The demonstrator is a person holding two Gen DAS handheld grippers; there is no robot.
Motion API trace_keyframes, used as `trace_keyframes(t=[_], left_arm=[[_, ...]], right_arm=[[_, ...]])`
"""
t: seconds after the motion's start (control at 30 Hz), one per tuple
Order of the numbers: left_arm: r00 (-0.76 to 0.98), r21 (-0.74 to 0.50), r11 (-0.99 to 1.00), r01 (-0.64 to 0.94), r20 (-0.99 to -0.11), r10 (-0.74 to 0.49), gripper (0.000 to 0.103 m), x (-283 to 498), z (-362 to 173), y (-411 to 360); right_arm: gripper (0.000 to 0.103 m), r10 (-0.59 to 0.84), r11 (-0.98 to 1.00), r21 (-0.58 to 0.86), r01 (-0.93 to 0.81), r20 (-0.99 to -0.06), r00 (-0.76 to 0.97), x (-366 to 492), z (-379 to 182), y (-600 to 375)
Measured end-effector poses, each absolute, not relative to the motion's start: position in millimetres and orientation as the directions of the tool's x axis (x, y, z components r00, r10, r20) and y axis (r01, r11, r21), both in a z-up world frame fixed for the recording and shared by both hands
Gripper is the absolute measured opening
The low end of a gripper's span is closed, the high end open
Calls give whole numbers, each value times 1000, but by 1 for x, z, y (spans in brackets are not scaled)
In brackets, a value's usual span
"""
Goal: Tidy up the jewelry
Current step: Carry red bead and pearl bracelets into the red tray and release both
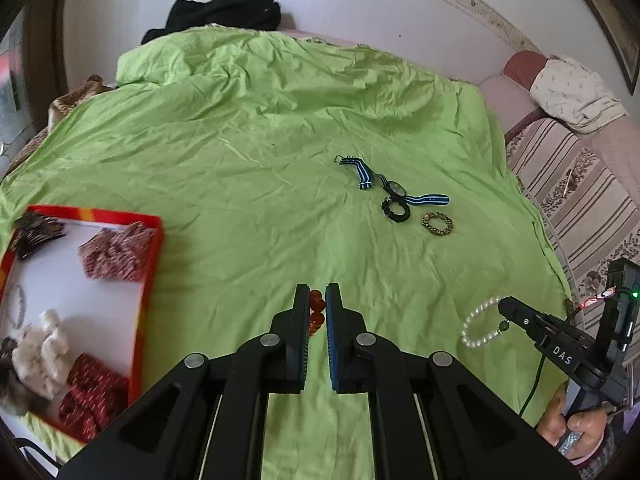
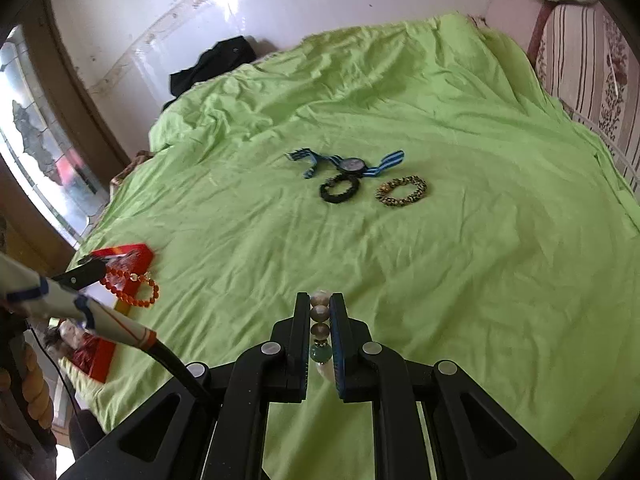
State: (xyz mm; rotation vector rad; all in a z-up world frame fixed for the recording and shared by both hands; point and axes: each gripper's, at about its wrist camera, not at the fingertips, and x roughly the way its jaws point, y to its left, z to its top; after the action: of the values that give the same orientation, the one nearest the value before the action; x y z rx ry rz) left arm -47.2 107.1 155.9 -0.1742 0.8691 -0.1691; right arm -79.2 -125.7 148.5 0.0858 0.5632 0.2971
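Wrinkled green bedding (image 1: 248, 152) forms the work surface, bounded by a white wall at the far side.

Nearest position: the left gripper (image 1: 317, 312) is clamped on a red bead bracelet (image 1: 315, 314); the right wrist view shows that bracelet dangling off the sheet, close to the tray. The right gripper (image 2: 320, 320) is clamped on a pearl bracelet (image 2: 321, 320) with one green bead; the left wrist view shows its loop hanging clear of the bedding.

Middle position: a red-rimmed tray (image 1: 154, 248) lies at the left edge of the bed. It already contains several fabric hair ties in red, white and patterned cloth, and a dark clip in its far corner.

Far position: three items remain on the sheet, grouped closely: a watch (image 2: 352, 165) with a blue striped strap, a black scrunchie (image 2: 339, 189) just beside it, and a leopard-print scrunchie (image 2: 401, 191).

Status assessment: sorting appears more than half complete. Two bracelets are in carriage and not yet deposited; three items are not yet collected.
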Motion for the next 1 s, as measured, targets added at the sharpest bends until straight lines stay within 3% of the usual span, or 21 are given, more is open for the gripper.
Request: trace_keyframes(t=[0.43,0.7,1.0], left_arm=[[678,-196,981,7,-719,-149,7,-84,175,166],[673,-128,984,-124,-740,-11,7,-74,175,258],[596,-129,953,-276,-800,65,7,-41,145,370]], right_arm=[[10,339,934,80,-349,-505,793,-125,163,-84],[10,345,910,-5,-415,-548,762,-121,160,-24],[10,375,865,-48,-499,-599,708,-106,157,59]])
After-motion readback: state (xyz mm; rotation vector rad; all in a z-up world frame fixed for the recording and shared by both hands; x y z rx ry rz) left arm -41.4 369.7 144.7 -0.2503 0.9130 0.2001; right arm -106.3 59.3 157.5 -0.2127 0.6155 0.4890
